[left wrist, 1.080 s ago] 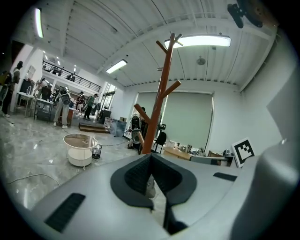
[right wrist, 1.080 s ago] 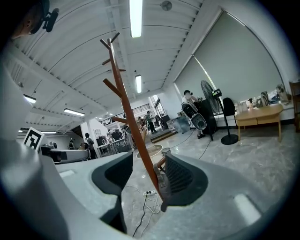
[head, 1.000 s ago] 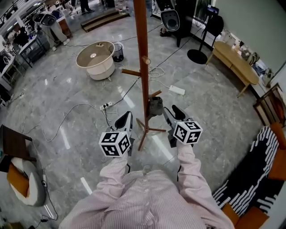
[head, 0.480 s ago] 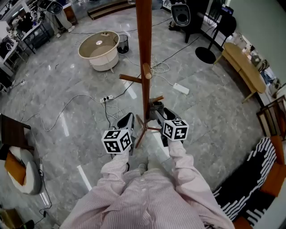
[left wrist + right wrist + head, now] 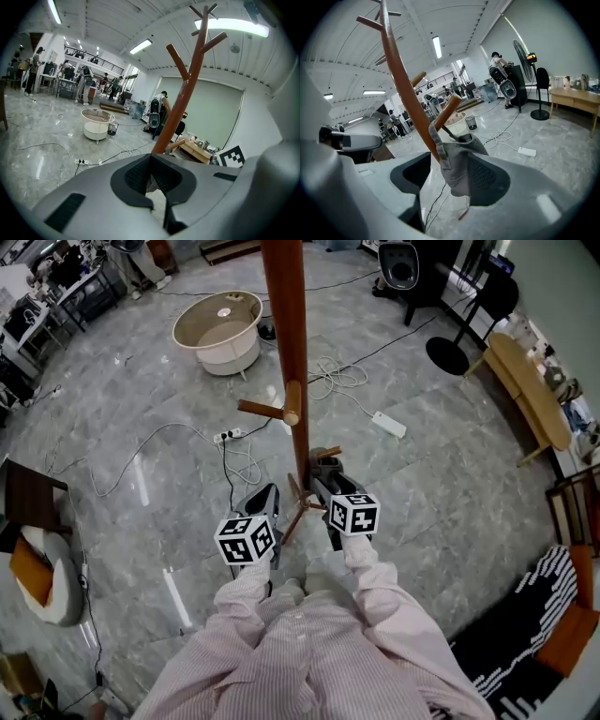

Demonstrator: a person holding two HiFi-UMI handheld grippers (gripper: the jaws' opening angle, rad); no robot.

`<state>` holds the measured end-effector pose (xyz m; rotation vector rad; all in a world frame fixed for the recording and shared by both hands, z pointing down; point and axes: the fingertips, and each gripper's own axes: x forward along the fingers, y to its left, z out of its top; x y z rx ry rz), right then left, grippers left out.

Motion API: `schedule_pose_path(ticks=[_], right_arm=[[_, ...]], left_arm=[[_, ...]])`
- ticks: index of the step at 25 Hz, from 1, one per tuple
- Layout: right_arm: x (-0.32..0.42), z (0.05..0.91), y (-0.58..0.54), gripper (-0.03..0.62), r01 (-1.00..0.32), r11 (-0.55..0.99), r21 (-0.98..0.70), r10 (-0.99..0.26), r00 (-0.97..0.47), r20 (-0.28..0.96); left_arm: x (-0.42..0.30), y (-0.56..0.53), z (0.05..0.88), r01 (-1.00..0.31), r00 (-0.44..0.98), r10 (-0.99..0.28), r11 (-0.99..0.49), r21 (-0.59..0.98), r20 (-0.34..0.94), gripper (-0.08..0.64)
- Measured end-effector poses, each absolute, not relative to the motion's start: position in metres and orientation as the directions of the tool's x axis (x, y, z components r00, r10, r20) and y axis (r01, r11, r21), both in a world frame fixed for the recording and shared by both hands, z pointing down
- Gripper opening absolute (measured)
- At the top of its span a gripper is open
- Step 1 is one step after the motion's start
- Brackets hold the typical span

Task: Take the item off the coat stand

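The grey pouch [image 5: 457, 164] hangs from a low peg [image 5: 447, 110] of the coat stand [image 5: 286, 334]; the right gripper [image 5: 328, 488] has just been opening, its jaws wide with the pouch between them; the left gripper [image 5: 151, 159] is beside the pole, jaws together, empty

It was a big open lab hall: cables [image 5: 328, 379] trailed over the marble floor [image 5: 122, 381] around the stand [image 5: 286, 362], and beyond it people [image 5: 35, 70] stood at benches [image 5: 61, 82] under strip lights [image 5: 140, 46].
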<state>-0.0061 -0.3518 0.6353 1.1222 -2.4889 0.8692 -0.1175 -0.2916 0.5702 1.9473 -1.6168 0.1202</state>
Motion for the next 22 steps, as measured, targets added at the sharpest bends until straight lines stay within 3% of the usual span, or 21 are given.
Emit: schedule_pose_path(ticks=[12, 22], right_arm=[[-0.026, 0.656, -0.371, 0.225, -0.790, 0.477, -0.385, -0.596, -0.613, 0.518], [-0.027, 0.653, -0.370, 0.098, -0.819, 0.499, -0.283, -0.623, -0.566, 0.540]], left_arm=[[-0.127, -0.291, 0.576, -0.923, 0.211, -0.874, -0.032, 0.383, 0.437, 0.002], [-0.136, -0.290, 0.577, -0.927, 0.229, -0.867, -0.055, 0.372, 0.443, 0.002]])
